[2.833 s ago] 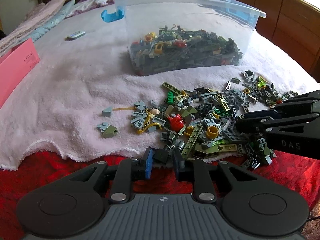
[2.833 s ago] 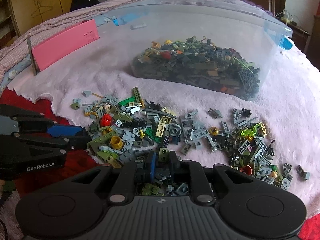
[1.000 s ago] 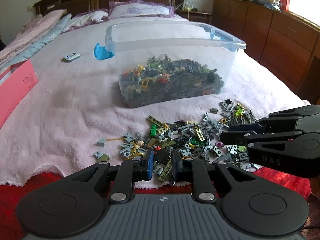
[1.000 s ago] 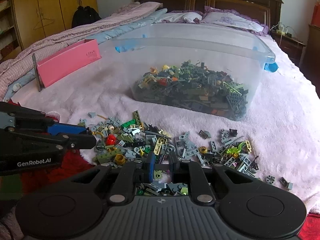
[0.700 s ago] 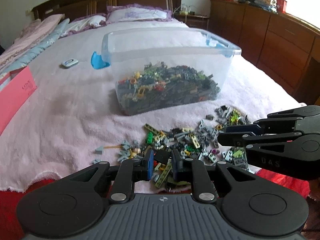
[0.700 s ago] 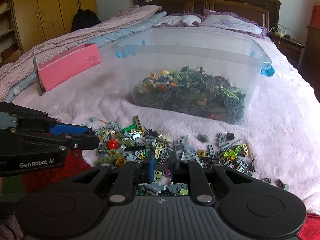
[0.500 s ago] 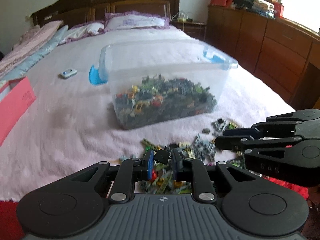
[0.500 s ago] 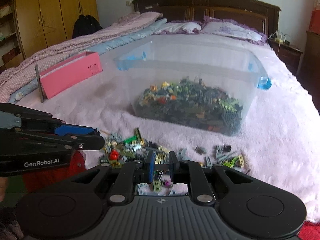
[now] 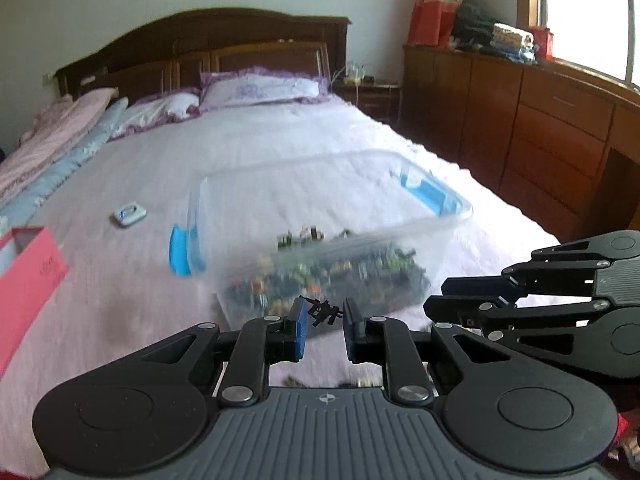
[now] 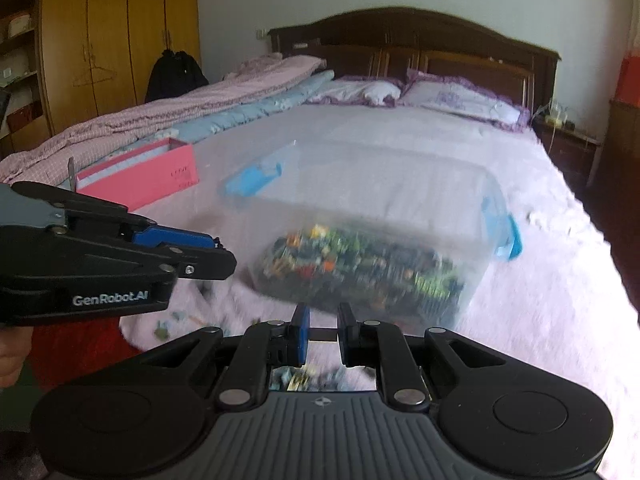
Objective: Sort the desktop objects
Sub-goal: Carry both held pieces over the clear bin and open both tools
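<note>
Big bed [image 9: 280,152], pink blanket on top. Clear bin [image 9: 320,240] of bricks at 12 o'clock from both grippers. Left gripper [image 9: 325,320] pinches small black piece [image 9: 324,313]. Right gripper [image 10: 321,330] pinches thin dark bar [image 10: 322,335], fingers narrow.

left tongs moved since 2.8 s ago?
Yes. The left tongs, shut on a small black piece, rose off the loose pile toward the clear bin, which now sits lower in the left wrist view.
</note>
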The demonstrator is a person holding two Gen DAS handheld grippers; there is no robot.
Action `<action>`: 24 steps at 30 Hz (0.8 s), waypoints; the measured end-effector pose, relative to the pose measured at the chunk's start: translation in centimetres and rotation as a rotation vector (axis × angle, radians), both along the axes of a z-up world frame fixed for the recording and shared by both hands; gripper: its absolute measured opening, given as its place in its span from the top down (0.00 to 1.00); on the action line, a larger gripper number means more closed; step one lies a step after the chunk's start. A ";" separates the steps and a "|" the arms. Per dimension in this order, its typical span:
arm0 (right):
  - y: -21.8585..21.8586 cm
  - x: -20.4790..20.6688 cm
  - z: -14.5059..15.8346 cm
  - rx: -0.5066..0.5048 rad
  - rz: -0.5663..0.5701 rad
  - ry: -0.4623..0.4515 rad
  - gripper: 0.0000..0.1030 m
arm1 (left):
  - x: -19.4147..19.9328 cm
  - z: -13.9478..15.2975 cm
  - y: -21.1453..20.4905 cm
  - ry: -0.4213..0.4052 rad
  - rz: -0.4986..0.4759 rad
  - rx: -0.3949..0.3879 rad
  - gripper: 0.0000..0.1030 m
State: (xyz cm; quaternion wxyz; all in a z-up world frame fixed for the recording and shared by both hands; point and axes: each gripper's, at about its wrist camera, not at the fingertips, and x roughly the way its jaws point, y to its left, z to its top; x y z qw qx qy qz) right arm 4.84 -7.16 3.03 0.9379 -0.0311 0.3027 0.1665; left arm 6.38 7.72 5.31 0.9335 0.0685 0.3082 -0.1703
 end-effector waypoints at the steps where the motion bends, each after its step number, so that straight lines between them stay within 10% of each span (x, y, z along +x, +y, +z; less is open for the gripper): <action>1: -0.1 0.3 0.5 0.002 0.001 -0.011 0.85 | 0.4 0.3 -0.1 -0.009 -0.002 0.001 0.80; 14: -0.7 6.6 5.2 -0.042 -0.001 -0.127 0.85 | 6.5 3.1 -1.4 -0.083 -0.004 0.006 0.80; 24: -1.1 5.1 4.7 -0.052 0.008 -0.137 0.85 | 3.4 1.9 -1.9 -0.125 -0.034 0.046 0.80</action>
